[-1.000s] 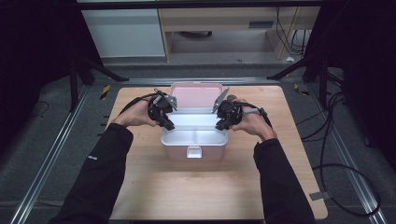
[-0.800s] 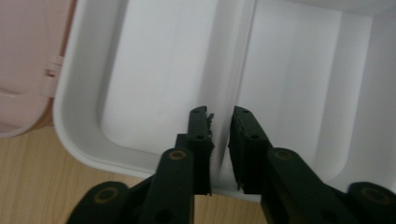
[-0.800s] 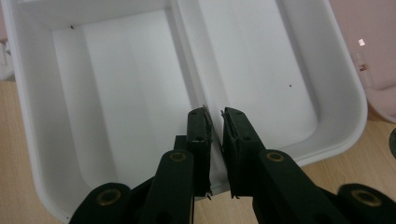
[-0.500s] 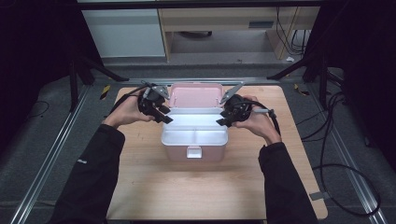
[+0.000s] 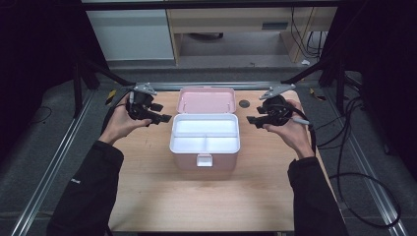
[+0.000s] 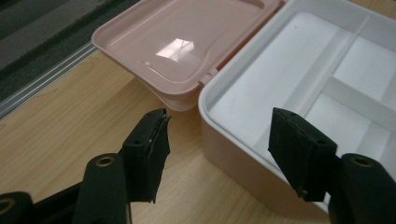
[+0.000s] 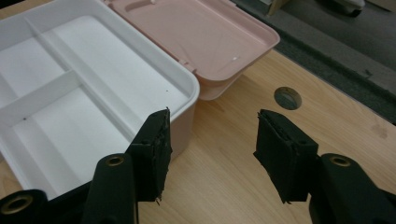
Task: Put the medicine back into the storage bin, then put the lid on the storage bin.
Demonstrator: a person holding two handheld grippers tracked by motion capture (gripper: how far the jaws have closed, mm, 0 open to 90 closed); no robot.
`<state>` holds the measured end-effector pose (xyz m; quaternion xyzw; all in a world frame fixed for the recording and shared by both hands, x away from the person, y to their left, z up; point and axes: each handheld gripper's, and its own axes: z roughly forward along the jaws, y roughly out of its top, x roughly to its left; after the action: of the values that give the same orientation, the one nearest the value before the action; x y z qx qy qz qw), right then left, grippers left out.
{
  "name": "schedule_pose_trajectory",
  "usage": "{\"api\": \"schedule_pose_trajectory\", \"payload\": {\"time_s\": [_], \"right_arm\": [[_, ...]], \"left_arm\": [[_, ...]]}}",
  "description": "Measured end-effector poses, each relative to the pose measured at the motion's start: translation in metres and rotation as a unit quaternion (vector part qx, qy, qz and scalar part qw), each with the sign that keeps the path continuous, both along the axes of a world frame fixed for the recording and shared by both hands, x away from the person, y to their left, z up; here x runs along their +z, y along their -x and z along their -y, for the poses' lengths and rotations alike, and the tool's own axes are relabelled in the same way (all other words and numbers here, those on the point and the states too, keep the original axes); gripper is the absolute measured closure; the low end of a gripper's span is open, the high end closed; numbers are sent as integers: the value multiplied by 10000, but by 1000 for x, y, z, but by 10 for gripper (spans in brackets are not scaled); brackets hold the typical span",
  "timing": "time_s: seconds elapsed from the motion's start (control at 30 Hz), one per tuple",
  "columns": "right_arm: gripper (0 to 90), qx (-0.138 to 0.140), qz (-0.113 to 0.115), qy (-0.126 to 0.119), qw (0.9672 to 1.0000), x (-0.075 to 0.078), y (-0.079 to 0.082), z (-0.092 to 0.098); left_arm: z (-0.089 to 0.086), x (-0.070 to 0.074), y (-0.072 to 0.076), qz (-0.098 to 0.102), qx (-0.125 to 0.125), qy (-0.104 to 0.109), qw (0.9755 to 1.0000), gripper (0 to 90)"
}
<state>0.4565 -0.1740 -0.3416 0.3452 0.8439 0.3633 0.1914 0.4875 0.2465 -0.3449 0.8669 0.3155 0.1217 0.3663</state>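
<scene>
Looking down from the high view, we see a pink box (image 5: 204,147) standing open in the middle of the worktop (image 5: 162,196), its lid (image 5: 205,101) folded back flat behind it. A white tray (image 5: 205,133) sits in the box, split into one long compartment at the back and two smaller ones in front; all three look bare, as far as we can tell in the glare.

We hold the left hand-held gripper (image 5: 164,118) just off the box's left side, clear of it, and the right hand-held gripper (image 5: 250,119) just off the right side, also apart from the box. Both point inward toward the box.

In the left gripper view, the left hand-held gripper (image 6: 219,140) has its jaws standing wide, having just been opening, with nothing gripped between them; the box's near corner lies beyond the gap. In the right gripper view, the right hand-held gripper (image 7: 212,140) likewise stands wide, jaws just opened further, gripping nothing, with bare wood beneath and a round hole (image 7: 287,98) in the worktop beyond.
</scene>
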Motion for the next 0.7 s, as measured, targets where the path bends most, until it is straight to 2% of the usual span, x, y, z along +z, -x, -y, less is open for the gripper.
{"api": "schedule_pose_trajectory", "payload": {"time_s": [0.13, 0.23, 0.47, 0.57, 0.63, 0.7], "right_arm": [[429, -219, 96, -144, 9996, -1, 0, 8], [420, -356, 206, -262, 9988, -2, -4, 10], [428, -535, 302, -564, 9965, -6, -17, 4], [424, -624, 381, -703, 9948, -5, -23, 1], [419, -686, 448, -816, 9933, -5, -27, -2], [392, -731, 495, -822, 9927, -4, -32, -5]], "left_arm": [[-3, -3, -3, 75, 254, 157, 9995, 362], [-2, -6, -7, 104, 354, 253, 9990, 340], [2, -12, -17, 171, 567, 420, 9974, 313], [2, -12, -21, 144, 646, 559, 9962, 316], [1, -11, -23, 193, 700, 553, 9958, 313], [1, -9, -25, 258, 755, 545, 9953, 308]]}}
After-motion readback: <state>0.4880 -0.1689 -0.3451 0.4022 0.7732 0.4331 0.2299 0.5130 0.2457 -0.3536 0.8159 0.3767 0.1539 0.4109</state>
